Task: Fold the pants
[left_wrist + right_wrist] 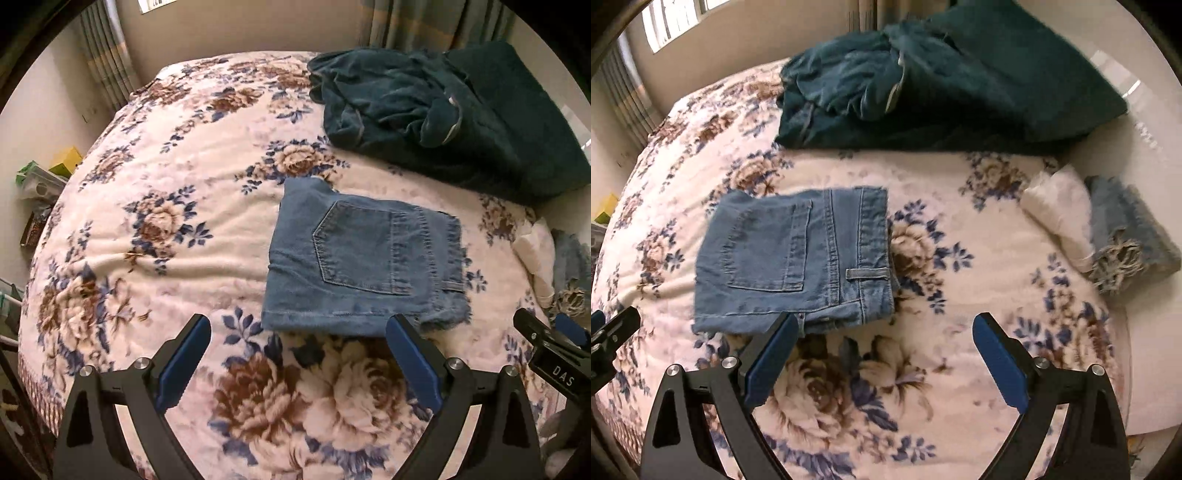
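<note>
Both my tongs hang wide open and empty, left gripper (pixel 297 334) and right gripper (pixel 885 330), above the folded blue jeans (pixel 798 258) lying flat on the floral blanket (pixel 960 206).

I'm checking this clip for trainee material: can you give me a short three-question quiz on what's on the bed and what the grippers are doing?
1. True or false: the light blue jeans lie folded, back pocket up.
2. What lies beyond them on the floral blanket? A) dark teal clothes B) a red towel C) a pillow
3. Is the left gripper or right gripper holding anything?

Key: 1 true. 2 A, the dark teal clothes. 3 No, both are open and empty.
</note>
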Demonstrator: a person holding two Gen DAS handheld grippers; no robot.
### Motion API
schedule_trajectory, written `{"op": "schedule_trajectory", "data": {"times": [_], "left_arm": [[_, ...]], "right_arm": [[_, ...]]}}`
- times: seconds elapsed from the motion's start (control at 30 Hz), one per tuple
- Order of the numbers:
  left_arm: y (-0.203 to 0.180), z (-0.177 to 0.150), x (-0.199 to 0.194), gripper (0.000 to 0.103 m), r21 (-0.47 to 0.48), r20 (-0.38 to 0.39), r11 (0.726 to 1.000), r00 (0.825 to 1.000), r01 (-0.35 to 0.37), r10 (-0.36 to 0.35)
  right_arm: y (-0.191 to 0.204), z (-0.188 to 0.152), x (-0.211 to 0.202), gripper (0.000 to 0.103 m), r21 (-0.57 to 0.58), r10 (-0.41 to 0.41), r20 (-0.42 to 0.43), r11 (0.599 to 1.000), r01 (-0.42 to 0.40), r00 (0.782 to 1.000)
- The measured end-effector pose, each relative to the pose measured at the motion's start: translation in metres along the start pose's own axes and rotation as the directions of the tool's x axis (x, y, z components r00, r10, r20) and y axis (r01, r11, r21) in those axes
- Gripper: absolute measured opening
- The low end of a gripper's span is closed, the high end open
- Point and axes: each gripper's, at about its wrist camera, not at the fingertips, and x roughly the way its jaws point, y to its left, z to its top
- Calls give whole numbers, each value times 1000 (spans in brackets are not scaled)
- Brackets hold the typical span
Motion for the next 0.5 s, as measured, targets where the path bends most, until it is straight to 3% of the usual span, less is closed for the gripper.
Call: {"op": "schedule_trajectory", "data": {"times": [0.27,0.5], "left_arm": [[-1,-25,-96,97,5,37,1000,999,25,-25],[2,-56,-190,97,48,100,998,994,45,-49]], "right_arm": [[-13,-30,-111,97,7,-1,61,1000,1,998],[-17,-72,-222,97,5,56,103,998,-57,993]]}}
